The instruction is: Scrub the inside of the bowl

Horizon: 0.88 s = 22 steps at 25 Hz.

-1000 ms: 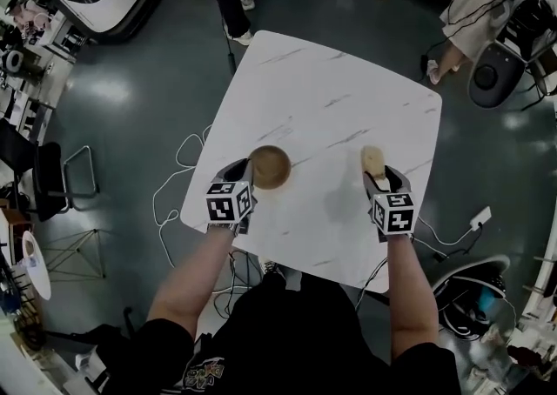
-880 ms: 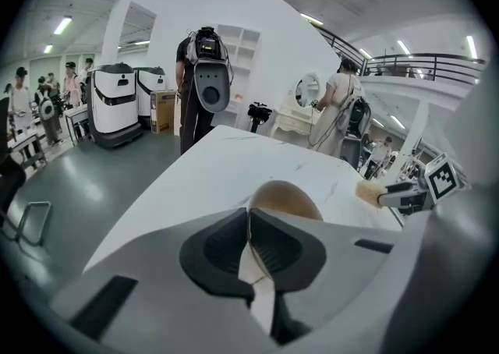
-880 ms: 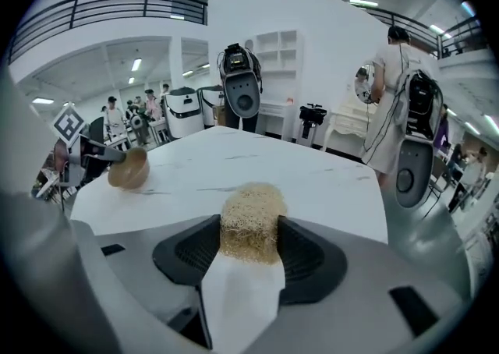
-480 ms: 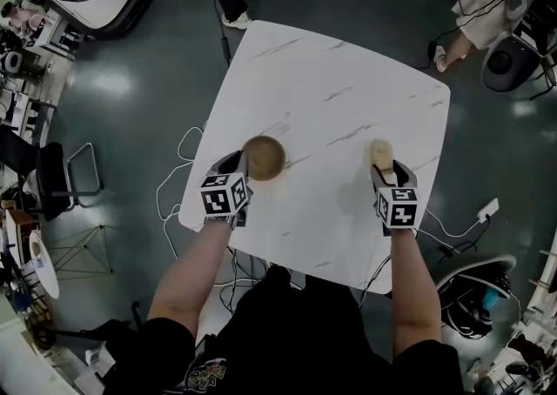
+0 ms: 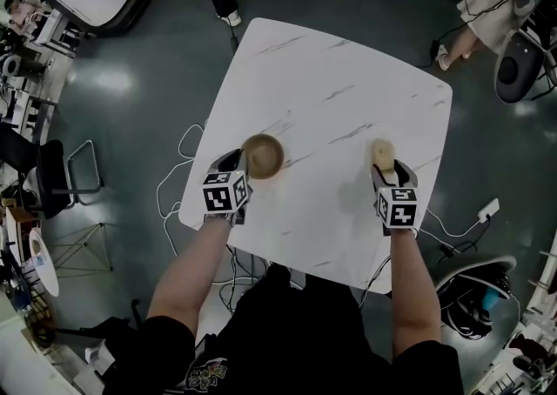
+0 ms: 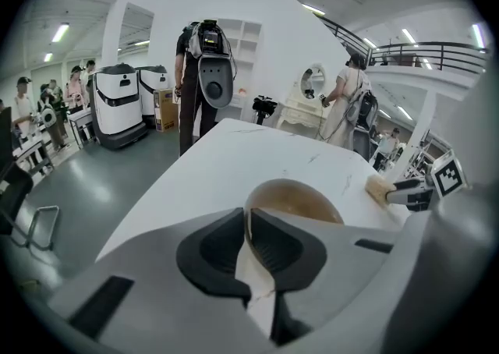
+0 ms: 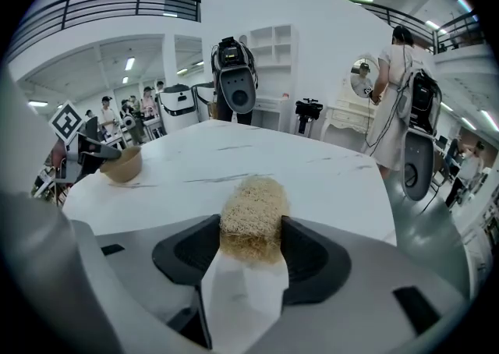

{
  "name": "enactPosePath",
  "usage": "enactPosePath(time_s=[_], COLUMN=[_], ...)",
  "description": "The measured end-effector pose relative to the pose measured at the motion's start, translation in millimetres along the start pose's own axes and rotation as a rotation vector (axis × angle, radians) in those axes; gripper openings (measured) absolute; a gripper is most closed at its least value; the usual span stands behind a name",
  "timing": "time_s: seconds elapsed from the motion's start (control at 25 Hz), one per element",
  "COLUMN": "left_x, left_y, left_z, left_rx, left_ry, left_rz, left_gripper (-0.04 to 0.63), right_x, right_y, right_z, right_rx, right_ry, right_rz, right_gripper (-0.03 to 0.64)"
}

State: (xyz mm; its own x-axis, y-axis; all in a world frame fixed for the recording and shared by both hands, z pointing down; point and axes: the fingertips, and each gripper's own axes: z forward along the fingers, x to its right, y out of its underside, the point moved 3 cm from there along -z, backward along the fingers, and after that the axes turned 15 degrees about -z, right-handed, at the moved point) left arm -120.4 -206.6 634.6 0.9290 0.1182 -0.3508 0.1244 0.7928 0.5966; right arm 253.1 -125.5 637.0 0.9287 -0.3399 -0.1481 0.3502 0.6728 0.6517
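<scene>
L gripper jaws pinch bowl rim, just eased wider; R gripper jaws clamp scrubber. Risk: rim slips under scrub pressure.

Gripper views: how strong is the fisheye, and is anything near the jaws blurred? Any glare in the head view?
Left gripper view: heavy fisheye, black corners, bowl fairly sharp. Right gripper view: same warp, railing bows, scrubber fibres crisp. Head view: pale glare patch on floor, table evenly lit.

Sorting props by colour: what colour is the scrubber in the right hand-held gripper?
The scrubber is pale straw-tan and fibrous; clearest in the right gripper view.
</scene>
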Motion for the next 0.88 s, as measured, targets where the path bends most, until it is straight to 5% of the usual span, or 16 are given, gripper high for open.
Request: enactPosePath(time_s=[0.28, 0.88], left_x=[4.2, -6.9], left_y=[-2.8, -10.8], left_z=[-5.0, -73.7], left_rx=[0.029, 0.133], left_ry=[0.04, 0.064], left_rz=[0.033, 0.084], left_gripper=[0.107, 0.109], right_x=[-1.7, -10.9], right_y=[-3.4, -27.0], right_z=[-3.8, -70.3], right_rx=[0.031, 0.157], right_ry=[0.018, 0.116], right_rz=[-0.032, 0.007], right_gripper=[0.254, 0.258])
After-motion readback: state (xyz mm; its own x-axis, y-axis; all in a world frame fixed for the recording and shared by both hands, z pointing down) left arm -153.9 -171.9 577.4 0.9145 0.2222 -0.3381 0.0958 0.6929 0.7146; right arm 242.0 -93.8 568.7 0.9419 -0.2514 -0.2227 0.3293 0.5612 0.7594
